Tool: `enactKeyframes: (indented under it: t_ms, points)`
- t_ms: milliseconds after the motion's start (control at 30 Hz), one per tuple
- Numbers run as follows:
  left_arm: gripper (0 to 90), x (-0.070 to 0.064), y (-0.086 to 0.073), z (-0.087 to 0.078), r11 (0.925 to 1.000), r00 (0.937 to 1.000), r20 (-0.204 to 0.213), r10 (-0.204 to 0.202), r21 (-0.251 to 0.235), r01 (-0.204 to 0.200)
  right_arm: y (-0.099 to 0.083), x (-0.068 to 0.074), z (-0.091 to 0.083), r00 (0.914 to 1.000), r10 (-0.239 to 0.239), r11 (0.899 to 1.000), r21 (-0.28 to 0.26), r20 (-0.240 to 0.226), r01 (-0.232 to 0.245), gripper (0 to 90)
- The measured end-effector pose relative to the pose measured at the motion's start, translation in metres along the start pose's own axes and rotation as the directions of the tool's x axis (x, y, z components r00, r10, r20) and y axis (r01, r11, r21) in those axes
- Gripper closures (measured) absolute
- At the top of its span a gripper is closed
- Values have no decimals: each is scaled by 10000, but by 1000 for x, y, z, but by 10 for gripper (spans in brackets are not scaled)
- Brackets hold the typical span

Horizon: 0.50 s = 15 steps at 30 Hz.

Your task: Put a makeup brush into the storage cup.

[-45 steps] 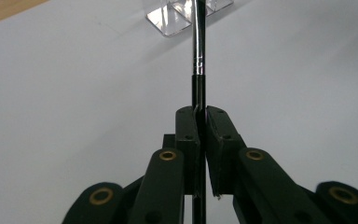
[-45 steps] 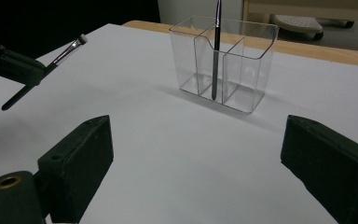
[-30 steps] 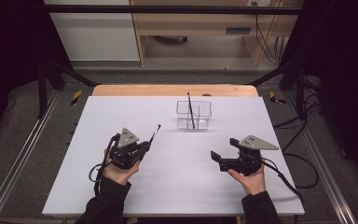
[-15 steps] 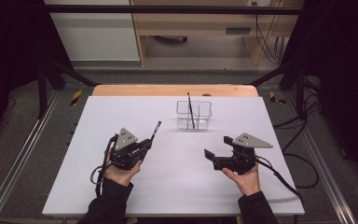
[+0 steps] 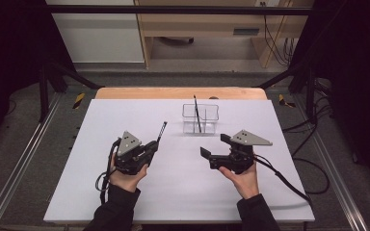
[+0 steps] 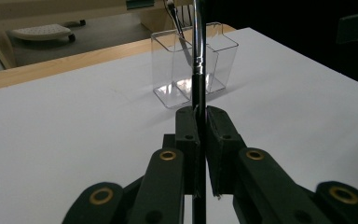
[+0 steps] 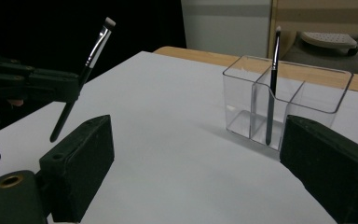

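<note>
My left gripper is shut on the black handle of a makeup brush, which points up and toward the clear organizer. Along the left gripper view, the brush rises from between the closed jaws in line with the organizer. A second brush stands tilted in the organizer's middle compartment. My right gripper is open and holds nothing, just in front of the organizer. From the right gripper view, the organizer and its brush stand ahead, with the held brush at left.
A white mat covers the table, with a wooden edge at the back. Cables trail from both grippers toward the table's near side. Dark frame rails run along both sides of the table.
The left gripper has shifted slightly right and forward, and the brush now points more steeply up. The right gripper has moved left and a little forward, toward the organizer.
</note>
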<state>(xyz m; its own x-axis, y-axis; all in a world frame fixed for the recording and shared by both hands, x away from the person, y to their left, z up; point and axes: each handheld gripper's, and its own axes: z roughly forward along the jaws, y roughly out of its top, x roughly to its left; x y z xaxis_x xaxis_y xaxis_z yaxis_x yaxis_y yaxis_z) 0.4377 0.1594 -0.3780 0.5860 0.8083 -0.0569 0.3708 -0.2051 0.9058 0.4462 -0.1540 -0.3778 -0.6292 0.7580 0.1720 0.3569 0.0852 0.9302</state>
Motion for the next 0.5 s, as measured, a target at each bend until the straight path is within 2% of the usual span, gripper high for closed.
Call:
enactKeyframes:
  t_ms: [333,500]
  points:
    - [834,-6,-2,3,9998,9999,40,-116,-186,116,14,6,4,9994,342,9987,-381,-65,-345,125]
    - [834,-9,-6,7,9988,9993,83,-352,-340,355,15,7,9,9989,452,9983,-375,-83,-455,130]
